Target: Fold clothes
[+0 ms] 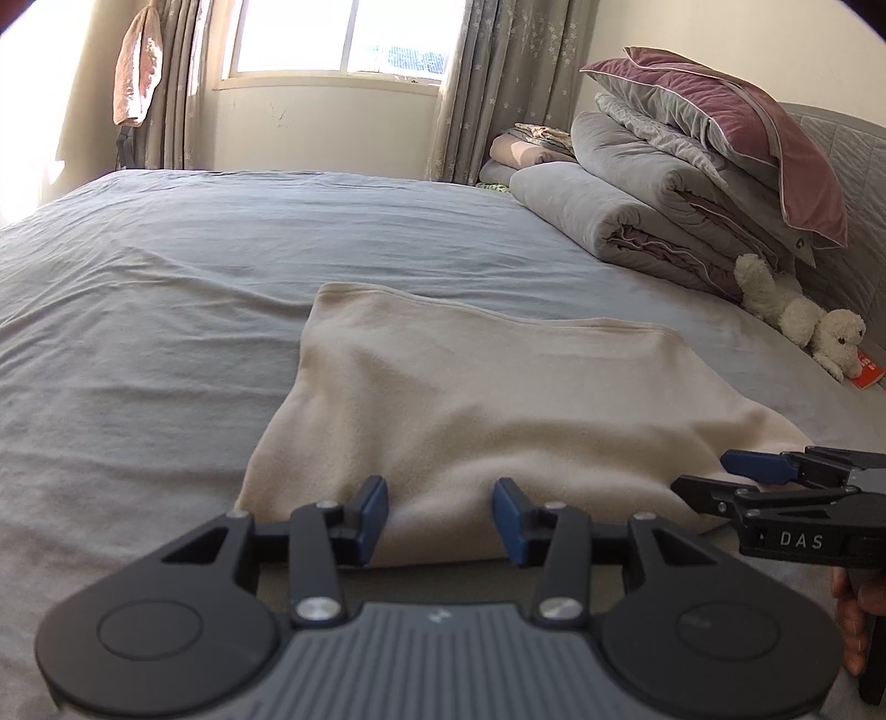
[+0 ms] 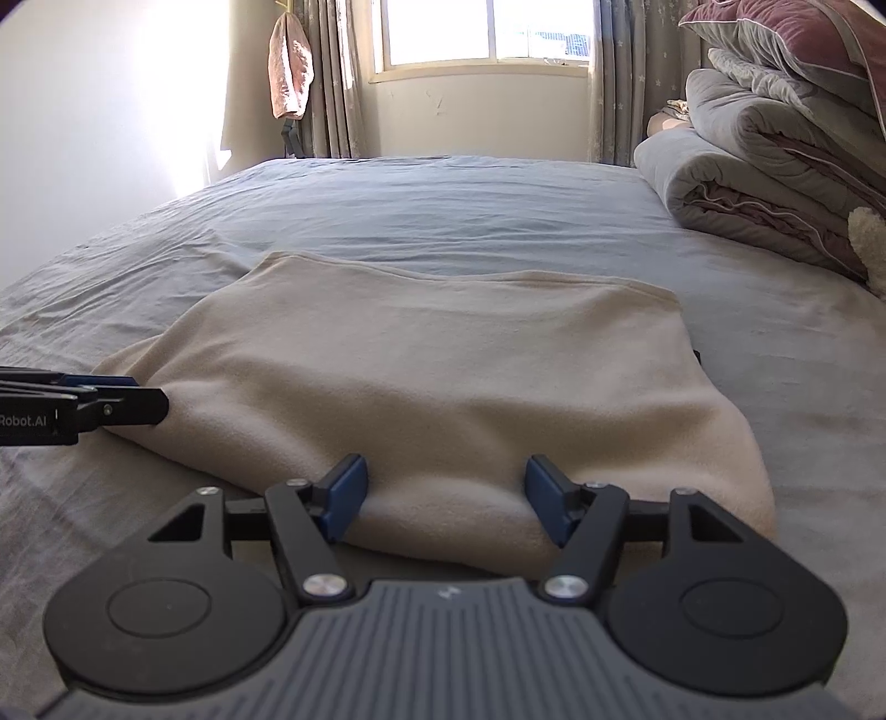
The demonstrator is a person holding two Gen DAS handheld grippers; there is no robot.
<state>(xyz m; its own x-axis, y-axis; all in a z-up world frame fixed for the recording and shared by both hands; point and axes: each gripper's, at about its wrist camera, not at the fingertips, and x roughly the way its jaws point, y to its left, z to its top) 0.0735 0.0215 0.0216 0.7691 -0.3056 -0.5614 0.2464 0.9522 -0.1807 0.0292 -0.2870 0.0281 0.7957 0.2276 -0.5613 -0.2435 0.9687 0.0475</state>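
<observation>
A cream fleece garment (image 1: 470, 399) lies folded into a rough rectangle on the grey bed sheet (image 1: 166, 288); it also shows in the right wrist view (image 2: 432, 376). My left gripper (image 1: 440, 518) is open, its blue pads on either side of the garment's near folded edge, toward the left corner. My right gripper (image 2: 446, 495) is open in the same way at the near edge, toward the right corner. The right gripper also shows in the left wrist view (image 1: 714, 482), and the left gripper in the right wrist view (image 2: 149, 399), each at the garment's edge.
Folded grey quilts (image 1: 653, 210) and a maroon pillow (image 1: 736, 127) are stacked at the bed's right side by the headboard. A white plush toy (image 1: 797, 315) lies below them. A window (image 1: 343, 33) with curtains is at the far wall. A pink cloth (image 1: 135, 66) hangs at the left.
</observation>
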